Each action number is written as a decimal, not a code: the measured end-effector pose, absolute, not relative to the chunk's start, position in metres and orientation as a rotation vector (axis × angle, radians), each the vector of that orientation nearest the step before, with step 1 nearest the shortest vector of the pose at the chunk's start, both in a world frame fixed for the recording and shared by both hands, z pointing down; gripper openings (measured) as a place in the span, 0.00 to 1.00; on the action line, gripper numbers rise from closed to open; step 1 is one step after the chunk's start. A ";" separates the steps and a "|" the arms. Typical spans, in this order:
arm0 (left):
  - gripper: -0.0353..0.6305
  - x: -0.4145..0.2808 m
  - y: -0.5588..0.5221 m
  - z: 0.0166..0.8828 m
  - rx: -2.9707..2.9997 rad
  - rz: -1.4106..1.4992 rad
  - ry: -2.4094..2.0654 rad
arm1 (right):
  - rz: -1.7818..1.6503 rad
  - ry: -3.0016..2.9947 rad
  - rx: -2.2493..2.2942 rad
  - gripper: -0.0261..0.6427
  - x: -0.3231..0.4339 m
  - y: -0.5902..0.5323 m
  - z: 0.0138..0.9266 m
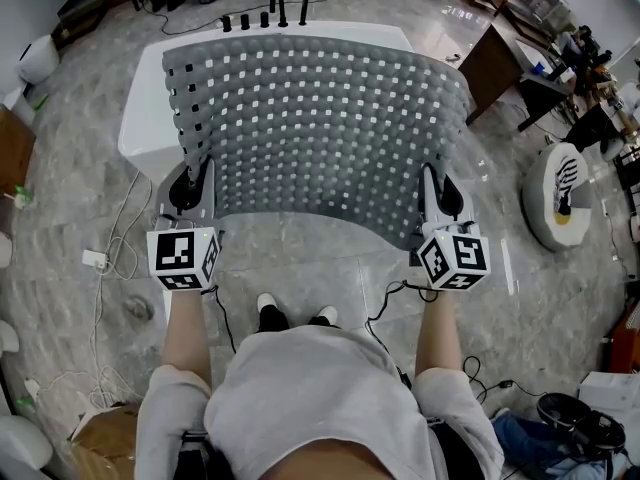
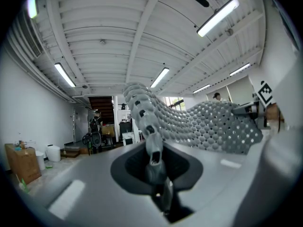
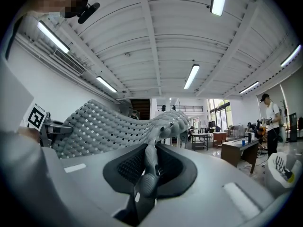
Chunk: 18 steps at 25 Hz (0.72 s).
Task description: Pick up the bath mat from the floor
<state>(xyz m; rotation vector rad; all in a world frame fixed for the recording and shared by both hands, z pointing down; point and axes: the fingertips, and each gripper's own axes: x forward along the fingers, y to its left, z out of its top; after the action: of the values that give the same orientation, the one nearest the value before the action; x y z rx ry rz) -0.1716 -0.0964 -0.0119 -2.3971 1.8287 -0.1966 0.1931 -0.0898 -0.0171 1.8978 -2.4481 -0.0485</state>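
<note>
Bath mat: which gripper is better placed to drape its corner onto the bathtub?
Left, probably: the left gripper clamps the bath mat beside the bathtub rim; the right gripper holds its corner over floor.

In front of you stands a white bathtub (image 1: pixel 138 118), with black taps (image 1: pixel 278 8) at its far end. On the marble floor (image 1: pixel 300 260) at your left lies a white plug box (image 1: pixel 95 260), and nearer to you a cardboard box (image 1: pixel 100 438). At your right is a wooden desk (image 1: pixel 492 63), and a person (image 3: pixel 271 122) stands near it.
</note>
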 end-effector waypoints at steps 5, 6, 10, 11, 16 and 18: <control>0.12 -0.179 -0.102 -0.008 -2.399 -0.194 1.831 | -0.054 -2.441 1.903 0.11 0.187 -0.094 -0.013; 0.12 -0.176 -0.101 -0.008 -2.396 -0.196 1.832 | -0.055 -2.441 1.904 0.11 0.190 -0.093 -0.013; 0.12 -0.168 -0.099 -0.009 -2.390 -0.198 1.833 | -0.058 -2.439 1.904 0.11 0.198 -0.091 -0.014; 0.12 -0.169 -0.099 -0.009 -2.389 -0.198 1.834 | -0.058 -2.438 1.904 0.11 0.197 -0.091 -0.013; 0.12 -0.168 -0.098 -0.004 -2.385 -0.201 1.835 | -0.070 -2.433 1.904 0.11 0.198 -0.090 -0.008; 0.12 -0.161 -0.098 -0.005 -2.384 -0.201 1.834 | -0.075 -2.432 1.903 0.11 0.205 -0.089 -0.009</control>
<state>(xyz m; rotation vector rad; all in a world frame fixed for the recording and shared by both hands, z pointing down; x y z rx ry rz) -0.1614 -0.0978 -0.0049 -2.3838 1.8343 -0.2010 0.2046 -0.0892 -0.0091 1.9028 -2.4320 -0.0754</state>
